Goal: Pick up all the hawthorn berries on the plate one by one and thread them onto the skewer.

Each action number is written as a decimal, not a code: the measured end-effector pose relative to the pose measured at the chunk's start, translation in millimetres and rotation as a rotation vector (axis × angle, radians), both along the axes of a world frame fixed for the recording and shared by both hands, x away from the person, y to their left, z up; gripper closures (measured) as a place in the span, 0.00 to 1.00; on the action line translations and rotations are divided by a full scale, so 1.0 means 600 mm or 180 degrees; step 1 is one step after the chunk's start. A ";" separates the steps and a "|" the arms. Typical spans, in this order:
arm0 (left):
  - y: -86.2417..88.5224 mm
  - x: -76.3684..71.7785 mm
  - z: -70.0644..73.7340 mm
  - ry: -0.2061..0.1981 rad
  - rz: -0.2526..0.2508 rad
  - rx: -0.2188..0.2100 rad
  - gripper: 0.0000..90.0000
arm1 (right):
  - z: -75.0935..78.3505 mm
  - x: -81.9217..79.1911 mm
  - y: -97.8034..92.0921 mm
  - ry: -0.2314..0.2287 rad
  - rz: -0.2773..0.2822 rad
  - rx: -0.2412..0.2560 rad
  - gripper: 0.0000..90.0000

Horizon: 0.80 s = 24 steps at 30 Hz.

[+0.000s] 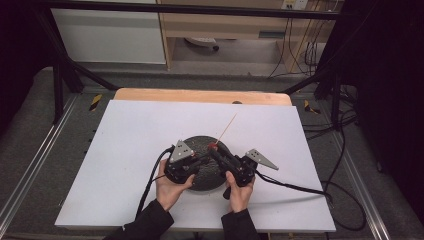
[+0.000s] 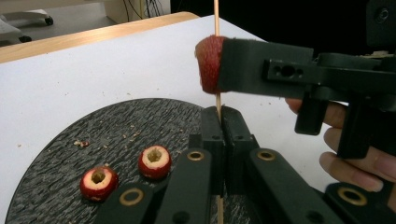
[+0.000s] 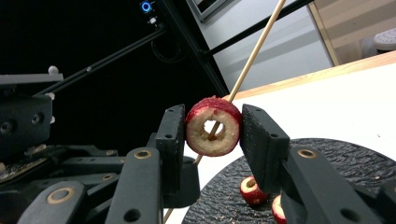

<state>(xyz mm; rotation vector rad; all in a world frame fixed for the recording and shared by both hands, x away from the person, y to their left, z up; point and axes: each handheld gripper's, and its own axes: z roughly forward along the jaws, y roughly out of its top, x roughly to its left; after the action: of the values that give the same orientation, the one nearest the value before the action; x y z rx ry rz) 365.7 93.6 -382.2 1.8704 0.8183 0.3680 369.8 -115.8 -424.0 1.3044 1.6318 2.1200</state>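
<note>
A thin wooden skewer (image 1: pixel 227 125) slants up over a dark round plate (image 1: pixel 199 141). My left gripper (image 2: pixel 219 114) is shut on the skewer's lower part (image 2: pixel 217 100), just above the plate (image 2: pixel 140 121). A red cored fruit ring (image 3: pixel 205 140) sits threaded on the skewer (image 3: pixel 254 51), which passes through its hole. My right gripper (image 3: pixel 211 122) is shut on that ring, one jaw on each side. The left gripper view has the ring (image 2: pixel 209 63) above my own jaws. Two more cored red fruit pieces (image 2: pixel 154 162) (image 2: pixel 98 183) lie on the plate.
The plate stands on a white sheet (image 1: pixel 130 150) over a wooden table (image 1: pixel 200 95). Crumbs (image 2: pixel 81 143) dot the plate. Cables (image 1: pixel 300 187) trail from both grippers across the sheet. A black frame and a cabinet stand beyond the table.
</note>
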 end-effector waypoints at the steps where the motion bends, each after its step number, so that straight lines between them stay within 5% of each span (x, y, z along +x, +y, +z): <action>1: 0.000 0.000 0.000 -0.0004 -0.0004 0.0002 0.98 | 0.000 0.000 0.000 0.0000 0.0000 0.0000 0.68; 6: 0.003 -0.002 0.001 -0.0016 -0.0022 0.0018 0.98 | 0.003 -0.001 -0.001 0.0021 0.0044 0.0000 0.66; 13: 0.021 -0.005 -0.005 -0.0017 -0.0026 0.0088 0.98 | 0.016 0.000 -0.013 -0.0005 0.0044 -0.0145 0.50; 24: 0.086 -0.014 -0.023 0.0041 -0.0042 0.0288 0.98 | 0.019 0.014 -0.030 0.0185 0.0172 -0.0940 0.18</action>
<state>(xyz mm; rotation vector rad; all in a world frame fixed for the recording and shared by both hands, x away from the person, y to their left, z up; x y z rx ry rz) 357.0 145.2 -396.1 1.9631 0.8093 0.3908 378.4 -134.0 -412.5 1.2494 1.9344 1.7944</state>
